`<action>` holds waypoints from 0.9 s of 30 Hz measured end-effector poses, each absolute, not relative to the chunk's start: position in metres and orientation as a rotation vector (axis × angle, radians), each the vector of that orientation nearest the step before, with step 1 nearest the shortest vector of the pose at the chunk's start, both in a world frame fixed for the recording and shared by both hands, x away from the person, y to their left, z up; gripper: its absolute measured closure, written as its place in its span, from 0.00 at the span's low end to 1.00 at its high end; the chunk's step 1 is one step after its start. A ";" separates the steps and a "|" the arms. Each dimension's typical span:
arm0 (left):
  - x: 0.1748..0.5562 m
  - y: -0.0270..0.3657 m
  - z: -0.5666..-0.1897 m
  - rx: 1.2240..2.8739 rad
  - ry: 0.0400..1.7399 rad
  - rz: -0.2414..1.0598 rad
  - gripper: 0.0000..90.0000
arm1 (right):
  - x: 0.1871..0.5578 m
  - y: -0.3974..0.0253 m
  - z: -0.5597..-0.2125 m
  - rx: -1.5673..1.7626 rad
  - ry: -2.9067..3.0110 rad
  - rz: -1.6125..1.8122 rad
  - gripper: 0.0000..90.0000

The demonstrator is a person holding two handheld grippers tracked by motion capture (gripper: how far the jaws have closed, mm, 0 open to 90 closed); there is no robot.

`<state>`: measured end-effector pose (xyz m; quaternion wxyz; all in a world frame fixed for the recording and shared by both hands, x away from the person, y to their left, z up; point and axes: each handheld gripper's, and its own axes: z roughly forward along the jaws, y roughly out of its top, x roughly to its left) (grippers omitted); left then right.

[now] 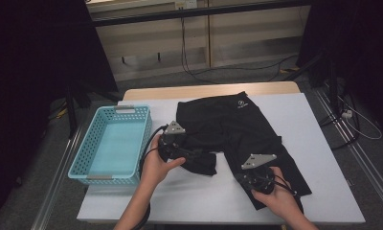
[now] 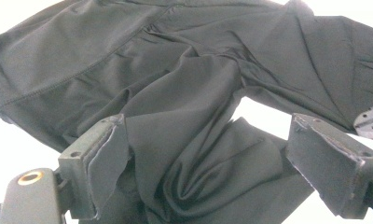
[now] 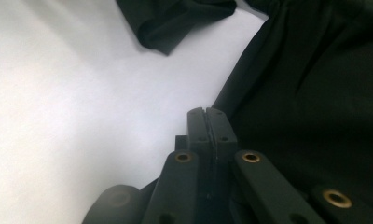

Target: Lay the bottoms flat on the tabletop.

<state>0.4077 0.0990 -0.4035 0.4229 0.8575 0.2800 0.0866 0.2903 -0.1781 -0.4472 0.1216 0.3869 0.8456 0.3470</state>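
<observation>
Folding black shorts on the bench: both grippers at the leg ends.

Our left gripper [image 2: 208,154] is wide open, jaws straddling the bunched left leg, already doubled toward the crotch. Right gripper [image 3: 208,122] is pinched shut at the inner edge of the right leg; whether it holds cloth, we can't tell. One pair of shorts [image 1: 228,127], waistband far, legs running toward us. One empty turquoise basket [image 1: 114,143] left of them.

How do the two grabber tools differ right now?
The left gripper has its jaws wide apart, with bunched fabric of the black shorts between them; the right gripper has its jaws pressed together at the shorts' edge. Whether it pinches fabric is unclear. Both are hand-held and sit at the leg ends.
</observation>
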 end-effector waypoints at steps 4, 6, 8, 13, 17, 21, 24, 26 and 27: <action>0.408 0.098 -0.404 2.150 0.695 0.213 0.15 | 0.285 -0.176 -0.447 1.110 2.482 1.010 1.00; 0.408 0.098 -0.404 2.151 0.694 0.214 0.15 | 0.284 -0.174 -0.447 1.103 2.489 1.012 1.00; 0.408 0.098 -0.404 2.147 0.694 0.212 0.15 | 0.283 -0.173 -0.447 1.104 2.491 1.016 1.00; 0.408 0.098 -0.404 2.151 0.694 0.211 0.15 | 0.281 -0.171 -0.445 1.082 2.458 1.007 0.84; 0.408 0.100 -0.402 2.146 0.697 0.215 0.15 | 0.273 -0.170 -0.441 1.039 2.495 0.984 0.82; 0.407 0.099 -0.402 2.146 0.695 0.211 0.15 | 0.271 -0.169 -0.447 1.013 2.503 0.925 0.91; 0.407 0.098 -0.402 2.150 0.693 0.209 0.15 | 0.272 -0.170 -0.447 1.028 2.514 0.928 1.00; 0.407 0.098 -0.403 2.148 0.692 0.208 0.15 | 0.271 -0.169 -0.446 1.032 2.536 0.943 1.00; 0.408 0.098 -0.403 2.148 0.693 0.209 0.15 | 0.270 -0.170 -0.446 1.034 2.546 0.953 1.00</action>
